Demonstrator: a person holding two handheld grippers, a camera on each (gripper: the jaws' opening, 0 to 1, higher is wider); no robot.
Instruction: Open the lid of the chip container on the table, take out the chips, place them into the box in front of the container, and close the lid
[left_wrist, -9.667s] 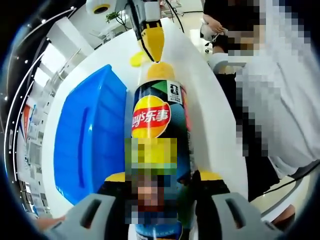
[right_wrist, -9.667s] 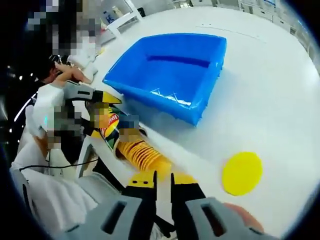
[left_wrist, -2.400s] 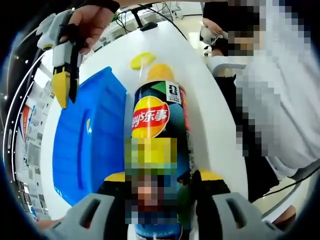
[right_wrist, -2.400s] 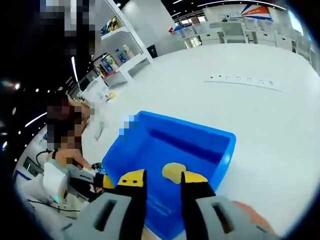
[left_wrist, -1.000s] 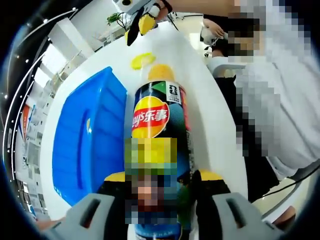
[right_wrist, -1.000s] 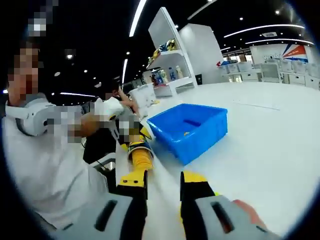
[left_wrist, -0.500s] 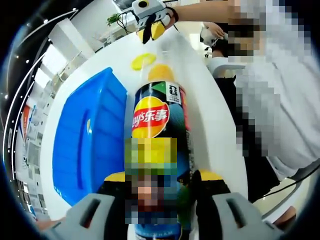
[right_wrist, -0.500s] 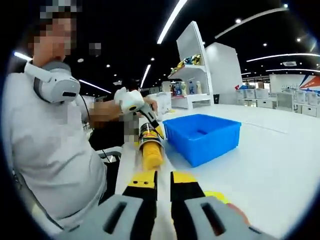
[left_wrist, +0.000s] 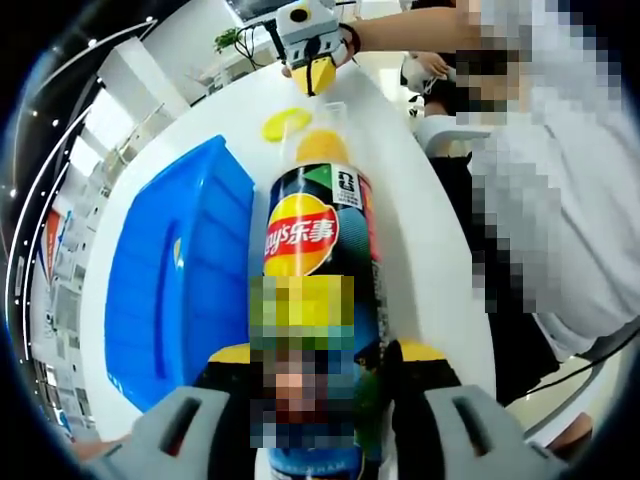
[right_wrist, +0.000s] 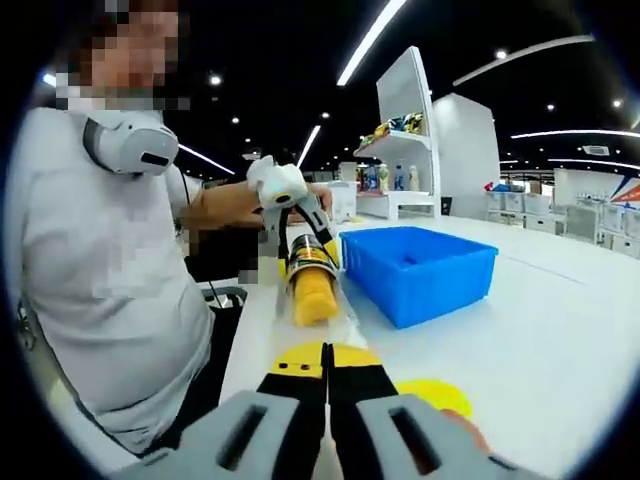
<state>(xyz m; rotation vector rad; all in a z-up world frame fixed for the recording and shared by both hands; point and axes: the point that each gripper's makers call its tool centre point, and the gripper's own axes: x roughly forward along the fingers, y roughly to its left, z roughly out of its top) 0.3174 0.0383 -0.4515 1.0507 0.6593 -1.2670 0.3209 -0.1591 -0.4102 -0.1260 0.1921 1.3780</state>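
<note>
The chip can (left_wrist: 318, 250) lies along the white table (left_wrist: 420, 250), and my left gripper (left_wrist: 322, 362) is shut on its body. Yellow chips (left_wrist: 322, 145) show at its open far end, resting in a clear tray (left_wrist: 335, 110) that sticks out. My right gripper (left_wrist: 312, 72) is at that tray's tip. In the right gripper view its jaws (right_wrist: 327, 372) are pressed together on the thin tray end, facing the can (right_wrist: 306, 260) and its chips (right_wrist: 314, 297). The yellow lid (left_wrist: 285, 123) lies on the table beside the right gripper (right_wrist: 432, 397). The blue box (left_wrist: 180, 290) holds a chip or two.
The blue box (right_wrist: 420, 268) stands alongside the can, away from the person. The person (right_wrist: 110, 290) holding the grippers sits at the table edge, close to the can. Shelves (right_wrist: 415, 130) stand far behind. Another person (left_wrist: 440, 60) sits beyond the table's end.
My right gripper has swung from above the blue box to the can's mouth, dropped low over the table, and its jaws have gone from apart to together. The can and left gripper stay still.
</note>
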